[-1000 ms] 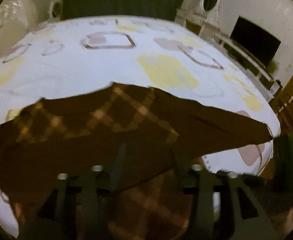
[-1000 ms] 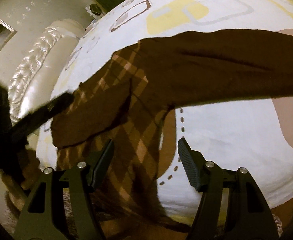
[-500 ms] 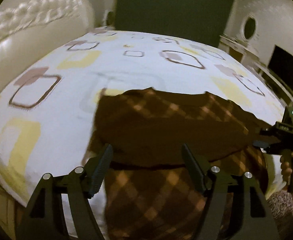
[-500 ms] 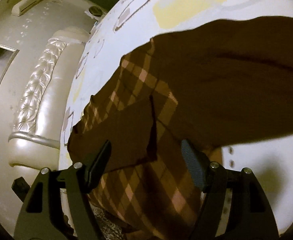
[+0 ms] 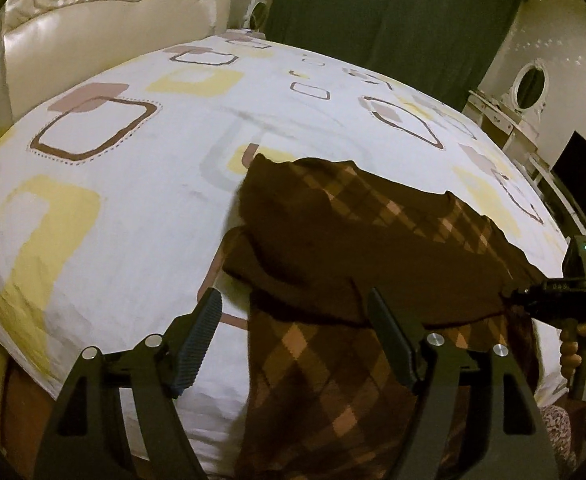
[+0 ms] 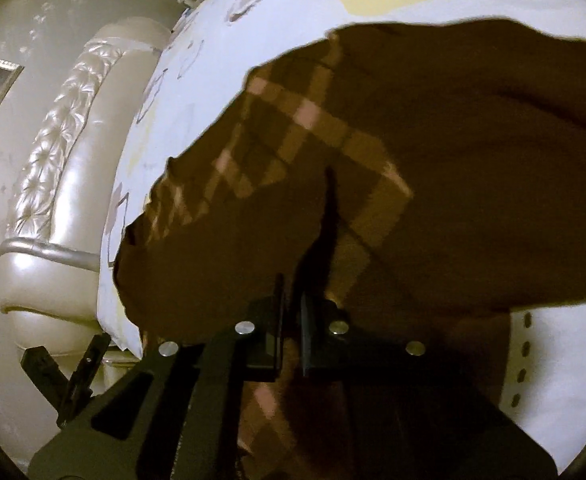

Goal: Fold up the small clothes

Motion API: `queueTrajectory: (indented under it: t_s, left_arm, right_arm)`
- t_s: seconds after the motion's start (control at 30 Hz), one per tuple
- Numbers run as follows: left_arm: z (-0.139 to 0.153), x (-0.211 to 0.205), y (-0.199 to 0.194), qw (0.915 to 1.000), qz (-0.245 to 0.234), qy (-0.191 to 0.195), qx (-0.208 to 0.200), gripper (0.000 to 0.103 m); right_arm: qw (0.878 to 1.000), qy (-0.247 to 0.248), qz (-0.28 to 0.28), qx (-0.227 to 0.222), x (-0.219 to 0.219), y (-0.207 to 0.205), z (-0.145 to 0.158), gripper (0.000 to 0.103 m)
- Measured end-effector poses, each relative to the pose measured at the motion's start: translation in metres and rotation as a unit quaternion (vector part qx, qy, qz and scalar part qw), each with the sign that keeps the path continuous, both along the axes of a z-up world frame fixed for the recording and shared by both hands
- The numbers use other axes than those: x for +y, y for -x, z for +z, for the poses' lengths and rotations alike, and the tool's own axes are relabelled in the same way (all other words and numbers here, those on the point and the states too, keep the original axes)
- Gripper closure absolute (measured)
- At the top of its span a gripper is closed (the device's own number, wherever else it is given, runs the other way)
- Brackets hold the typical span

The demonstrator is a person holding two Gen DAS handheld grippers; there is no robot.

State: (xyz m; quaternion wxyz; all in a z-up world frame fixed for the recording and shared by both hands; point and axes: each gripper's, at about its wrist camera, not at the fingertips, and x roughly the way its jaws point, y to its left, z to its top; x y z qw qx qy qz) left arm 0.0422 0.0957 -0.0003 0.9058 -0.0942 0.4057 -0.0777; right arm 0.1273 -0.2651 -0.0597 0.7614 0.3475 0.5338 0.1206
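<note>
- Brown plaid garment [image 5: 373,248] lies partly folded on the patterned bedsheet [image 5: 133,168], near edge hanging off.
- Left gripper [image 5: 293,332] hovers, fingers spread, empty.
- Right gripper [image 6: 291,332] pinches the garment's fold.

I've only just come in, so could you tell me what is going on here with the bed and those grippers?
A person is folding a brown checked garment on a bed with a patterned sheet, using a handheld gripper in each hand. The right gripper is shut on the garment's near edge. The left gripper is open above the cloth, holding nothing. One plain brown part already lies folded over the checked body, and the lower end hangs over the bed's edge.
</note>
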Motion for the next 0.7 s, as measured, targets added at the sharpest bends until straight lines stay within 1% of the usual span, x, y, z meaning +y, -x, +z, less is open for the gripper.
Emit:
queueTrajectory:
  t_s: [0.03,0.17,0.27,0.33,0.4,0.43,0.47,0.6,0.63,0.7]
  left_arm:
    - [0.000,0.001,0.000,1.0000,0.001,0.003,-0.001,0.029]
    - [-0.001,0.001,0.002,0.9999,-0.005,0.010,-0.005,0.029]
    - [0.002,-0.002,0.007,0.9996,-0.016,0.012,-0.020,0.029]
    - [0.003,-0.007,0.011,0.9991,-0.026,0.010,-0.030,0.029]
    - [0.004,-0.012,0.014,0.9988,-0.031,0.012,-0.038,0.029]
    - [0.004,-0.013,0.015,0.9986,-0.031,0.013,-0.041,0.029]
    - [0.005,-0.015,0.016,0.9985,-0.030,0.014,-0.044,0.029]
    - [0.004,-0.018,0.020,0.9979,-0.012,0.033,-0.054,0.029]
    - [0.002,-0.019,0.019,0.9981,-0.008,0.033,-0.051,0.029]
    - [-0.001,-0.023,0.013,0.9987,0.004,0.022,-0.045,0.029]
  right_arm:
    - [1.000,-0.004,0.000,-0.008,0.002,-0.001,0.006,0.097]
    - [0.998,-0.028,0.008,-0.062,0.020,-0.014,0.056,0.098]
    - [0.993,-0.039,0.035,-0.110,0.046,-0.029,0.107,0.098]
    - [0.987,-0.054,0.057,-0.142,0.067,-0.041,0.144,0.098]
    - [0.981,-0.063,0.074,-0.166,0.084,-0.051,0.173,0.098]
    - [0.977,-0.070,0.086,-0.183,0.096,-0.057,0.195,0.098]
    - [0.974,-0.074,0.093,-0.193,0.103,-0.060,0.208,0.098]
    - [0.959,-0.091,0.126,-0.236,0.135,-0.071,0.268,0.098]
    - [0.955,-0.087,0.136,-0.250,0.144,-0.072,0.285,0.098]
    - [0.949,-0.086,0.146,-0.264,0.154,-0.075,0.304,0.098]
